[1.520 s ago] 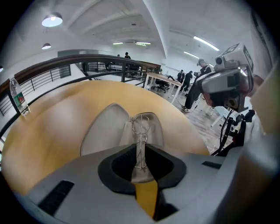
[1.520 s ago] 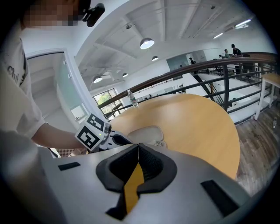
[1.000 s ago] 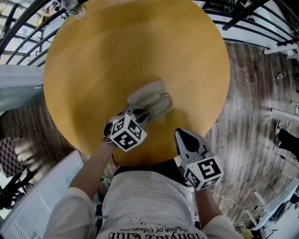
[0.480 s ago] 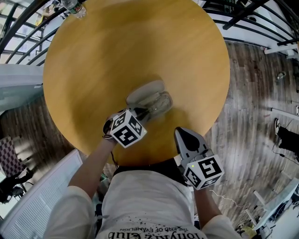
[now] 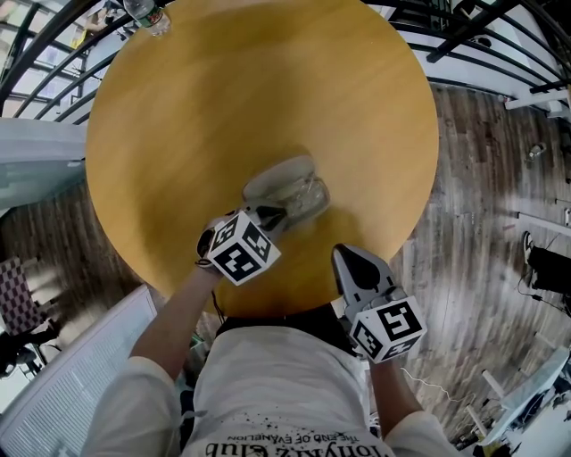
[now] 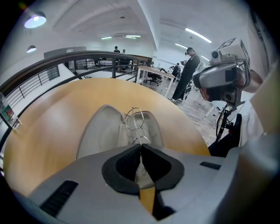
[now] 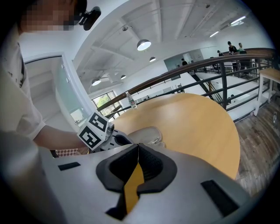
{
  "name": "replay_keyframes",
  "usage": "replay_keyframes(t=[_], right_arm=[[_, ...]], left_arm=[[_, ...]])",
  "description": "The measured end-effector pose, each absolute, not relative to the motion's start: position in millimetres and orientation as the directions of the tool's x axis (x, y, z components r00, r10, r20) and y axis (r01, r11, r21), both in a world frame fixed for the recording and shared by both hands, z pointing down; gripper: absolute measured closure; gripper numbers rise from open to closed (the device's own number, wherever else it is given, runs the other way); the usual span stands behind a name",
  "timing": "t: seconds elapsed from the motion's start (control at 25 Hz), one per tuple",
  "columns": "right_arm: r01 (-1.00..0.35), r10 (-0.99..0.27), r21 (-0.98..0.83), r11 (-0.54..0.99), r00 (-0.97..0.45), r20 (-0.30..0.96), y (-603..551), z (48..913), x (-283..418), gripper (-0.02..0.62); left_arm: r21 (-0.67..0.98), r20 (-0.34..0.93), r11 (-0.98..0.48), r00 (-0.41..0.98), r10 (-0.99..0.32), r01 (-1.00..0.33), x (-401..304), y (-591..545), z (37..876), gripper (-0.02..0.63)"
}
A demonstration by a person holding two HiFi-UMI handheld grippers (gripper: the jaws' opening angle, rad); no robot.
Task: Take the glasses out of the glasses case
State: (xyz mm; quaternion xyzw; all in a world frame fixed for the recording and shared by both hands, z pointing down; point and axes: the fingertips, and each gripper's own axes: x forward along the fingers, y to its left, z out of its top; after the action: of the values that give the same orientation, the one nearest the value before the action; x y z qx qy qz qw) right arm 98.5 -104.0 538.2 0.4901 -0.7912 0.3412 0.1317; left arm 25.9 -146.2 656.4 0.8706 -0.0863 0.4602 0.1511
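Observation:
An open grey glasses case (image 5: 284, 181) lies on the round wooden table (image 5: 214, 98), a little toward me from its middle. Thin wire-framed glasses (image 6: 134, 119) stand in the case (image 6: 103, 129), their frame rising out of it. My left gripper (image 5: 270, 217) reaches into the case's near end. In the left gripper view its jaws (image 6: 141, 148) are shut on the wire of the glasses. My right gripper (image 5: 344, 255) hovers over the table's near edge, to the right of the case. It is shut with nothing in it (image 7: 137, 147). The case (image 7: 143, 134) also shows in the right gripper view.
A clear water bottle (image 5: 145, 12) stands at the table's far left edge. Black railings (image 5: 36, 54) curve round the far side. Wooden floor (image 5: 473, 187) lies beyond the table on the right. People (image 6: 186, 72) stand far off among desks.
My left gripper has edged slightly farther toward the case and stays on the glasses. The right gripper has hardly moved.

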Motion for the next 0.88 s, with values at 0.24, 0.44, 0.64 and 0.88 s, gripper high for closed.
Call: replay_keyframes(t=[0.24,0.44,0.64,0.88], right_arm=[[-0.864,-0.688,-0.403,0.303,-0.490,0.535,-104.7,532.4,99.3,0.569],[-0.867,-0.699,-0.375,0.330,-0.491,0.520,-100.1,520.0,93.1,0.569],[-0.871,-0.724,-0.329,0.365,-0.488,0.488,-102.6,499.1,97.2,0.569],[-0.879,-0.756,-0.261,0.400,-0.477,0.449,-102.0,460.8,101.0,0.569]], left_arm=[[0.185,0.817,-0.938,0.577,-0.018,-0.292,26.7,-146.6,644.8,0.571],[0.177,0.797,-0.937,0.602,-0.043,-0.301,20.2,-142.5,627.9,0.571],[0.218,0.731,-0.908,0.677,-0.091,-0.358,20.9,-141.7,595.2,0.571],[0.215,0.680,-0.880,0.712,-0.176,-0.424,7.8,-124.9,553.8,0.571]])
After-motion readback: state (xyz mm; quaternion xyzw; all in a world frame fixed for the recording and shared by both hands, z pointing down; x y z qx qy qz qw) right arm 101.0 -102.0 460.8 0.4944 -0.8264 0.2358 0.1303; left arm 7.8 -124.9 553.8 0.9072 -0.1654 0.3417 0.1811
